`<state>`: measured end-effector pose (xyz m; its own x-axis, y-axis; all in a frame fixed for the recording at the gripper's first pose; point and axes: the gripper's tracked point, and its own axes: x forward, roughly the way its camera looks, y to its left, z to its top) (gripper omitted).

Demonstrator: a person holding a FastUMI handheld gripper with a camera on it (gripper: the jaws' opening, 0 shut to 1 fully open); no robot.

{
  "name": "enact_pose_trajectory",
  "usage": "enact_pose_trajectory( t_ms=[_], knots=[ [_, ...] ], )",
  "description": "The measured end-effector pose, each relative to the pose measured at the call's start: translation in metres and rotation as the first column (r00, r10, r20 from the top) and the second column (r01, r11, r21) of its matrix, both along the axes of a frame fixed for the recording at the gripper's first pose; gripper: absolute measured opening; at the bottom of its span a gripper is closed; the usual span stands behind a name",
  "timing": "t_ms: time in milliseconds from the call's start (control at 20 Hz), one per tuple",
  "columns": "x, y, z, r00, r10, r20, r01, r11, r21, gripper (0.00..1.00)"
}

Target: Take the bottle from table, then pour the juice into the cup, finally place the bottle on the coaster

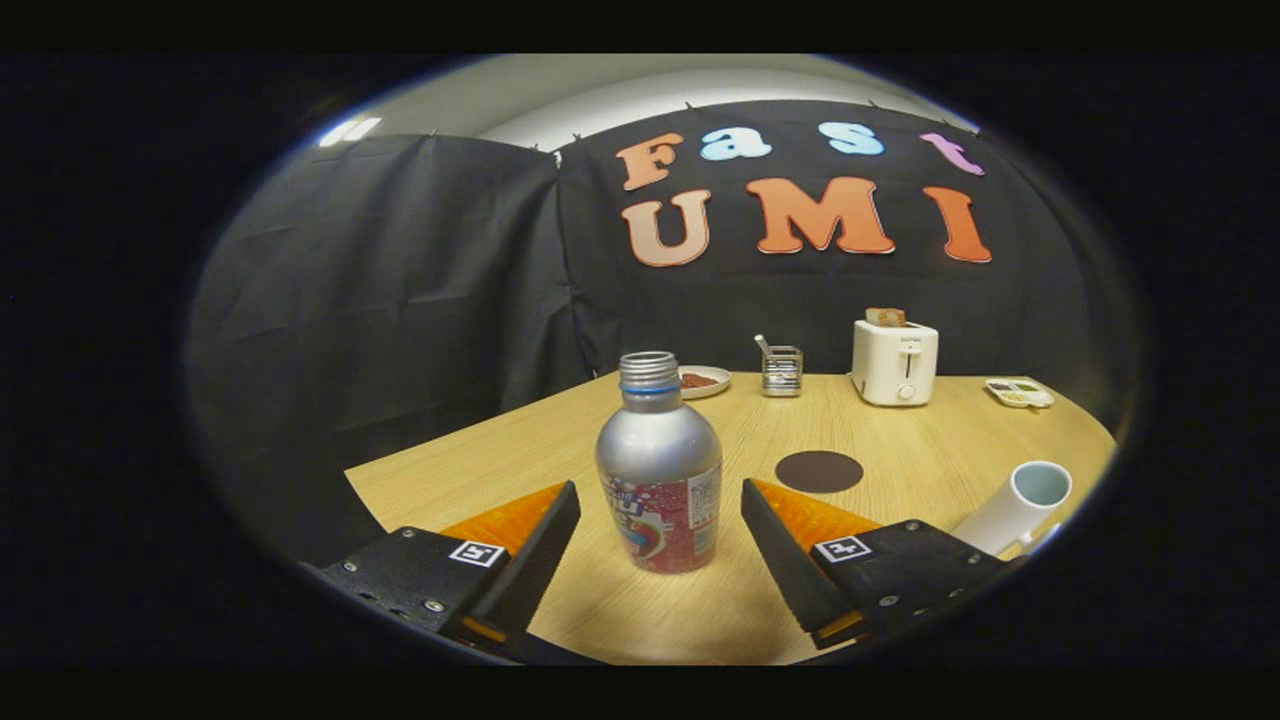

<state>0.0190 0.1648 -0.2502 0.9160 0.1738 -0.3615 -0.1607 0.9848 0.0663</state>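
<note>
Gripper (660, 510) spread wide, touching nothing; bottle (659, 470) upright on table (900, 460), uncapped, between the fingers with gaps either side. Coaster (819, 471) beyond bottle to its right, cup (1015, 505) further right. Toaster (894, 362) far behind bottle.

The hand-held gripper (660, 520) stands wide open, the uncapped bottle (660, 470) upright between its fingers, untouched; coaster (819, 471) at one o'clock beyond, cup (1015, 505) at three.

wooden table (900, 450), bottle (660, 480), coaster (819, 471), cup (1020, 505), toaster (894, 362)
</note>
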Motion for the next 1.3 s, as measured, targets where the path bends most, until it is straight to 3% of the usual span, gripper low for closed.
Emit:
enact_pose_trajectory(
  t_ms=[350, 550, 700, 1100, 1300],
  knots=[
    [0.009, 0.006, -0.029, 0.996, -0.066, -0.055, 0.064, 0.997, -0.037, 0.94],
    [0.008, 0.005, -0.046, 0.989, -0.104, -0.102, 0.101, 0.994, -0.034, 0.81],
    [0.009, 0.005, -0.043, 0.987, -0.124, -0.1, 0.123, 0.992, -0.024, 0.79],
    [-0.001, 0.001, -0.019, 0.985, -0.151, -0.086, 0.161, 0.98, 0.119, 0.78],
    [-0.004, -0.012, -0.008, 0.974, -0.195, -0.116, 0.221, 0.934, 0.281, 0.77]
  ],
)
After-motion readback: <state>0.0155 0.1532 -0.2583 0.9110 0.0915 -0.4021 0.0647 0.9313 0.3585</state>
